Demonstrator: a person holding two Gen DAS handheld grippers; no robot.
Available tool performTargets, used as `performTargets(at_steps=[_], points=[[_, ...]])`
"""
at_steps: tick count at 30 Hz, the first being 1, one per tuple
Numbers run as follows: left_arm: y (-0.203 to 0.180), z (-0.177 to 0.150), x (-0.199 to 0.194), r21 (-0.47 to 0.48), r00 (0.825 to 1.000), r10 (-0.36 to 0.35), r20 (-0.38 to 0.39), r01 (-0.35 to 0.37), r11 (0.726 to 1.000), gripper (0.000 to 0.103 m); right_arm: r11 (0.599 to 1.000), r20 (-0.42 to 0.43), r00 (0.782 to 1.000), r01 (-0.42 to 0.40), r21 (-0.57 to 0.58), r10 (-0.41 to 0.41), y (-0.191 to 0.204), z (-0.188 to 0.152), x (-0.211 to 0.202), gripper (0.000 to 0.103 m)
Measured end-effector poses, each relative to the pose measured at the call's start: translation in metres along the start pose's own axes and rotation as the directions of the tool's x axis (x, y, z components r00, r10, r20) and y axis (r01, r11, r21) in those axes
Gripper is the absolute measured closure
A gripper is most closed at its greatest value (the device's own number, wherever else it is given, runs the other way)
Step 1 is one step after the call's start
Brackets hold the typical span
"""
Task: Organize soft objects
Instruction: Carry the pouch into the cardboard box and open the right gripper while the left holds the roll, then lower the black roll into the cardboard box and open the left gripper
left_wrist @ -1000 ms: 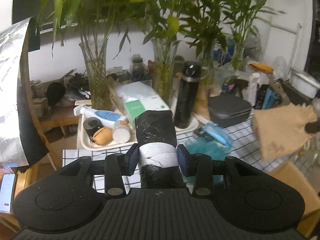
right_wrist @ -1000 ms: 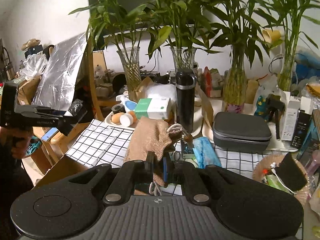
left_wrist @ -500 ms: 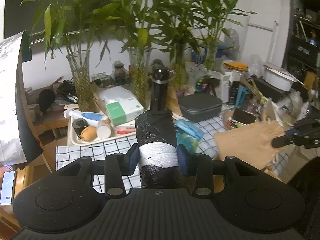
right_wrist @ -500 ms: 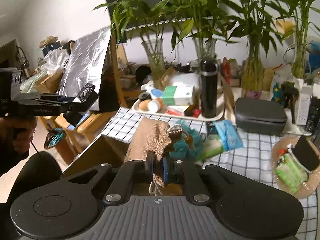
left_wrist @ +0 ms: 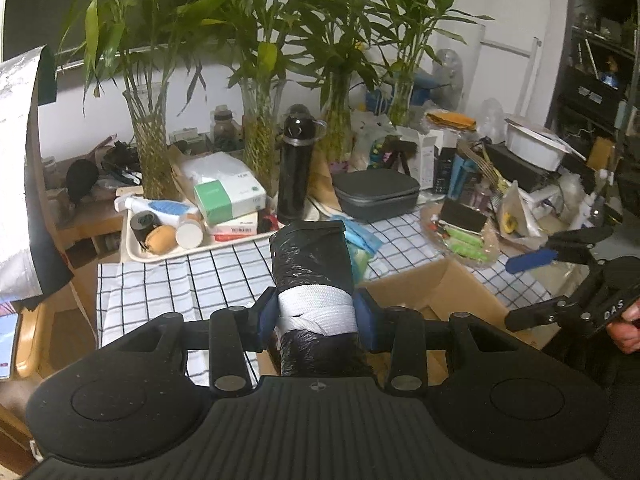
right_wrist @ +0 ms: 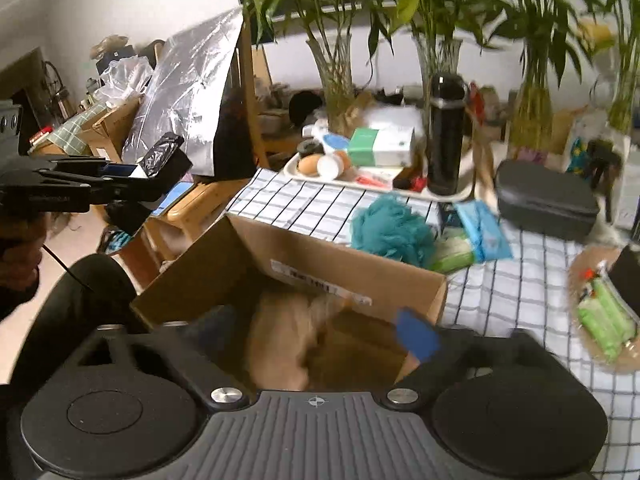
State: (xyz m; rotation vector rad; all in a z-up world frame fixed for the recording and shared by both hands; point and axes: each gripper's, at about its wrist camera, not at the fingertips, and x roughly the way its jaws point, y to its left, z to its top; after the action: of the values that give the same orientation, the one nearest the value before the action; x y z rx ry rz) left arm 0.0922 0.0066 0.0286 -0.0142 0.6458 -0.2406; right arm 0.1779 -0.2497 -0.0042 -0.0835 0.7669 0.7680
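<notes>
Between your left gripper's blue pads sits the black plastic-wrapped roll with its white band, clamped firmly above the checked tablecloth. Your right gripper hangs over the open cardboard box with fingers spread wide, holding nothing; the tan cloth lies blurred inside. Print on the box's white label is unreadable. Your right tool's body reads "DAS" in the left view.
</notes>
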Motion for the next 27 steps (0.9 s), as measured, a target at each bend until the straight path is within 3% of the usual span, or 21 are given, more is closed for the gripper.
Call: performTargets(at_steps=[4, 10, 18, 22, 27], points=[[-0.002, -0.006, -0.001, -0.006, 1.0, -0.01, -0.014, 0.01, 1.0, 0.063, 0.998, 0.016, 0.998, 0.057, -0.015, -0.056, 0.004, -0.011, -0.003, 0.0], [-0.003, -0.013, 0.006, -0.043, 0.999, -0.014, -0.044, 0.012, 0.999, 0.063, 0.995, 0.034, 0.994, 0.101, 0.006, -0.101, 0.001, -0.028, -0.007, 0.0], [0.002, -0.019, 0.032, -0.139, 0.988, -0.024, -0.155, 0.002, 0.99, 0.061, 0.991, 0.028, 0.991, 0.131, -0.03, -0.13, 0.008, -0.04, -0.012, 0.0], [0.001, -0.024, 0.036, -0.14, 0.984, -0.006, -0.177, -0.019, 0.99, 0.039, 0.989, 0.021, 0.991, 0.135, -0.054, -0.134, 0.011, -0.041, -0.013, 0.0], [0.005, -0.028, 0.027, -0.135, 0.989, 0.003, -0.149, -0.023, 0.991, 0.036, 0.989, 0.013, 0.99, 0.138, -0.042, -0.138, 0.009, -0.044, -0.014, 0.0]])
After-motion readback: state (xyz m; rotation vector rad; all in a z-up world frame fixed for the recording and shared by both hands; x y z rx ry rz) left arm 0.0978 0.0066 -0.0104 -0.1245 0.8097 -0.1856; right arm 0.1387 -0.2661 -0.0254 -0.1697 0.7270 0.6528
